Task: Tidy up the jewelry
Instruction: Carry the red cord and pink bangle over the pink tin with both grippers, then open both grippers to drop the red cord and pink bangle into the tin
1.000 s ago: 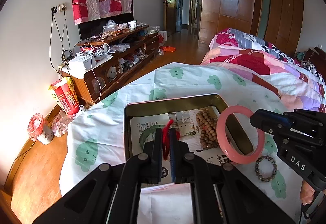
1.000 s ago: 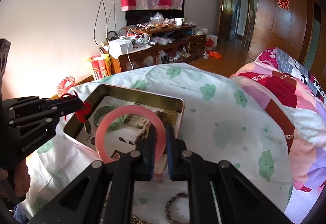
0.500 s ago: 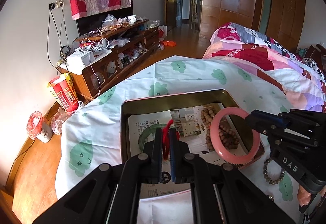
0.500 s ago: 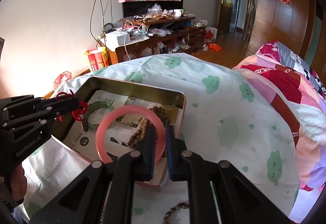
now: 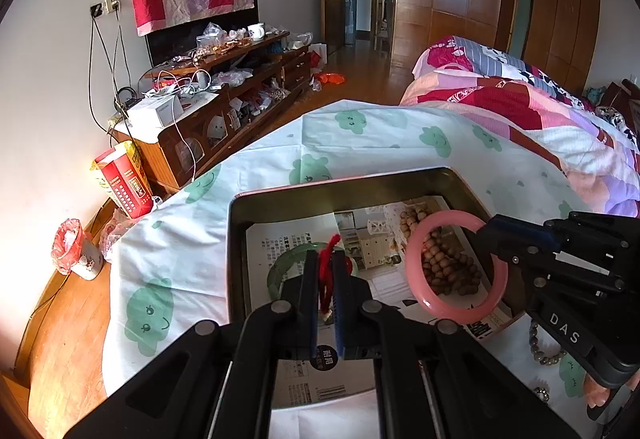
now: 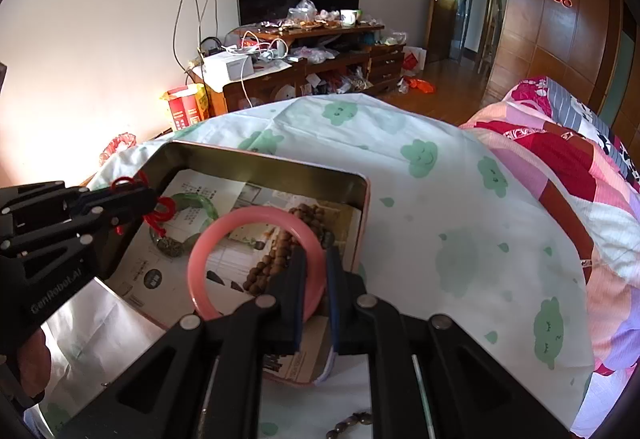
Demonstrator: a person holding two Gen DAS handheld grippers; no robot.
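A metal tin (image 5: 340, 189) lined with printed paper sits on the cloud-print cloth; it also shows in the right wrist view (image 6: 260, 161). Inside lie a green bangle (image 5: 286, 261) and a pile of brown wooden beads (image 5: 444, 263). My left gripper (image 5: 327, 271) is shut on a red cord (image 5: 329, 251) and holds it above the green bangle. My right gripper (image 6: 316, 271) is shut on a pink bangle (image 6: 224, 235) and holds it over the beads (image 6: 280, 259) in the tin's right part.
A grey bead bracelet (image 5: 546, 353) lies on the cloth right of the tin. Another bead string (image 6: 350, 423) lies near the front edge. A quilted bed (image 5: 520, 107) is at the right. A cluttered wooden cabinet (image 5: 224, 107) stands along the far wall.
My right gripper has carried the pink bangle leftward from outside the tin's right rim to over the beads inside it. My left gripper still holds the red cord over the tin.
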